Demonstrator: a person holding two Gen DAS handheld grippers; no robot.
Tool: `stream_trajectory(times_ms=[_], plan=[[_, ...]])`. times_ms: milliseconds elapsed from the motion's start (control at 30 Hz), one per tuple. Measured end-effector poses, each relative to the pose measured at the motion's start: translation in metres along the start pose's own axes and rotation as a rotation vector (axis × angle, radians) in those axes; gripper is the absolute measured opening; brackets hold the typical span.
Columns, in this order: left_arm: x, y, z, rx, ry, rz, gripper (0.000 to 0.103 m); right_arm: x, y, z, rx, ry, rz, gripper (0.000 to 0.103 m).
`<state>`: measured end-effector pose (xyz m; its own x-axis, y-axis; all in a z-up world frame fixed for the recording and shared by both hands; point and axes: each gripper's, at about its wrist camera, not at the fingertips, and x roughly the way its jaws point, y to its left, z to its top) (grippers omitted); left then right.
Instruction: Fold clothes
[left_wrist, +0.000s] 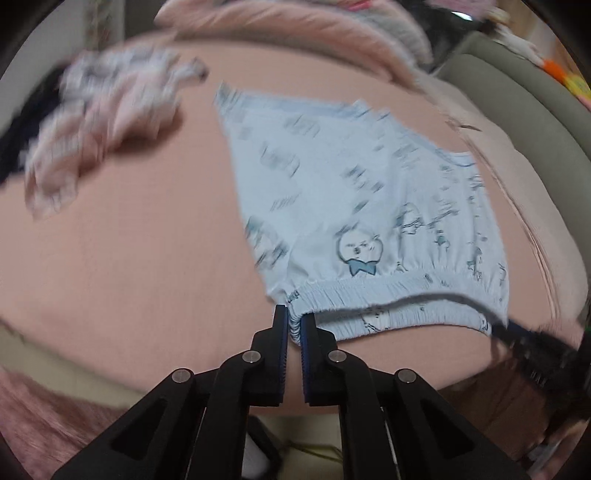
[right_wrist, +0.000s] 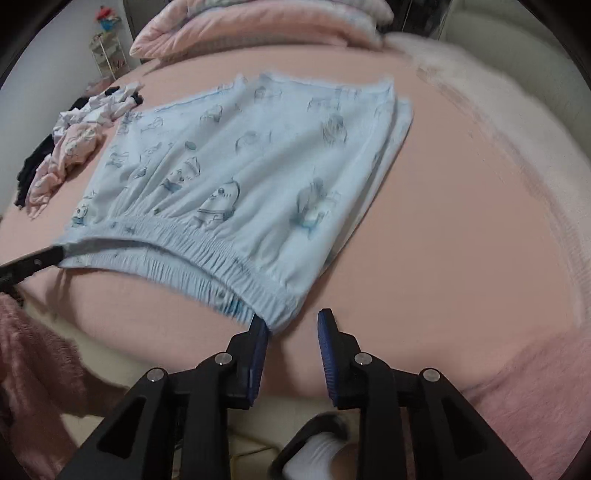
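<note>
Lying flat on the pink bed sheet (left_wrist: 122, 258), the light blue shorts (left_wrist: 354, 192) carry cartoon prints; one clear figure is a round face with a blue bow tie, and no readable words show. In the left wrist view, the left gripper (left_wrist: 294, 325) has its jaws closed on one corner of the elastic waistband (left_wrist: 369, 295). A heap of pink and white clothes (left_wrist: 107, 122) lies well apart, blurred. The right gripper appears at the right edge, blurred.

In the right wrist view, the right gripper (right_wrist: 293, 326) has its jaws apart; the left finger touches the near waistband corner of the shorts (right_wrist: 251, 162), and nothing is between the pads. The left gripper (right_wrist: 33, 264) holds the far corner. Pink pillows (right_wrist: 243, 26) lie at the head of the bed.
</note>
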<state>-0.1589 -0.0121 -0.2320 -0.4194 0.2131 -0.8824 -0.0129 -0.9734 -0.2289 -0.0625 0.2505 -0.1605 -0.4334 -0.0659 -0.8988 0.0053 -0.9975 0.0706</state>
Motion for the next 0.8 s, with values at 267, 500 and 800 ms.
stream_trajectory(times_ms=[267, 500, 800], plan=[[-0.036, -0.023, 0.003, 0.090, -0.082, 0.014, 0.011, -0.057, -0.026, 0.004, 0.116, -0.222, 0.179, 0.027], [-0.033, -0.065, 0.003, 0.305, -0.108, 0.071, 0.011, -0.029, -0.006, 0.009, 0.047, -0.136, 0.115, 0.027], [0.007, -0.091, -0.002, 0.434, -0.038, 0.029, 0.016, -0.020, 0.002, 0.004, 0.008, -0.112, 0.109, 0.028]])
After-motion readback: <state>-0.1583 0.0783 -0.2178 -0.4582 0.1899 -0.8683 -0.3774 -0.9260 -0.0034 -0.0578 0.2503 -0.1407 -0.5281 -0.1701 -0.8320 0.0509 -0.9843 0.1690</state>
